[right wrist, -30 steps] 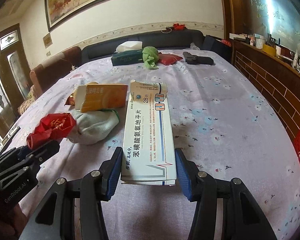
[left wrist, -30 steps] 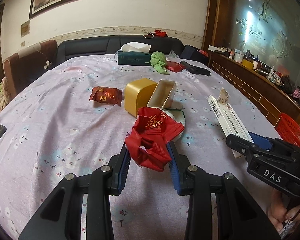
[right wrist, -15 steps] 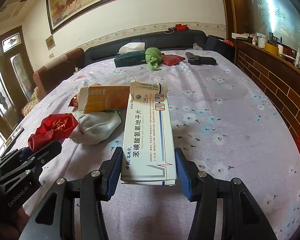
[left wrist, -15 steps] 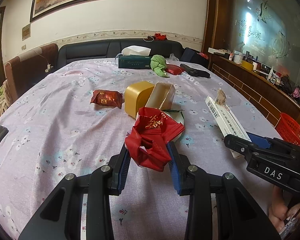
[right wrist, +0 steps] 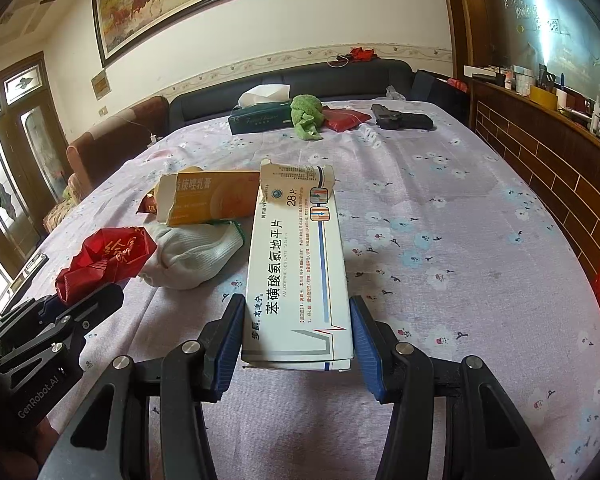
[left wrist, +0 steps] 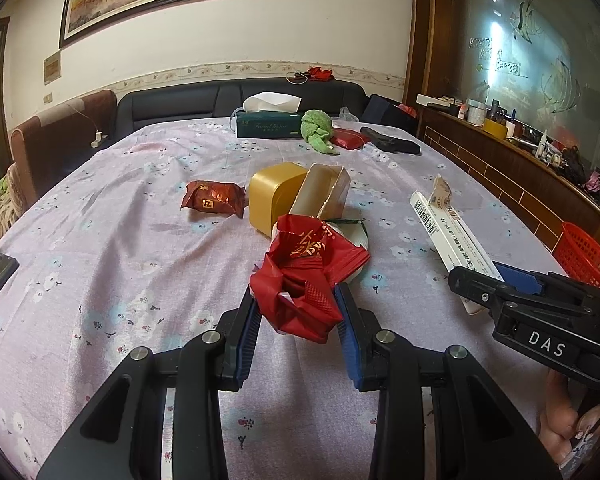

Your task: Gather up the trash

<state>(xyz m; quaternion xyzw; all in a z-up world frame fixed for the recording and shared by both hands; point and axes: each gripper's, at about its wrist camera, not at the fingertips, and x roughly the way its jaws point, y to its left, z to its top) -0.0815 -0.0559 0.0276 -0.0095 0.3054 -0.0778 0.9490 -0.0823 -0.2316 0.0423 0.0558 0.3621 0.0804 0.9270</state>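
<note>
**Both claws loaded; slip risk**

Left claw (left wrist: 298, 316) pinches crumpled red wrapper (left wrist: 306, 276); thin foil may slide out. Right claw (right wrist: 298, 336) clamps white box (right wrist: 298, 264) by its near end above surface (right wrist: 440, 208); box may crush or pivot. Red basket (left wrist: 582, 254) far right.

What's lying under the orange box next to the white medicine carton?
The orange box rests partly on a white knitted glove with a green cuff edge. A red wrapper pokes out behind its open end. Whatever else the box covers, and its inside, cannot be seen.
</note>
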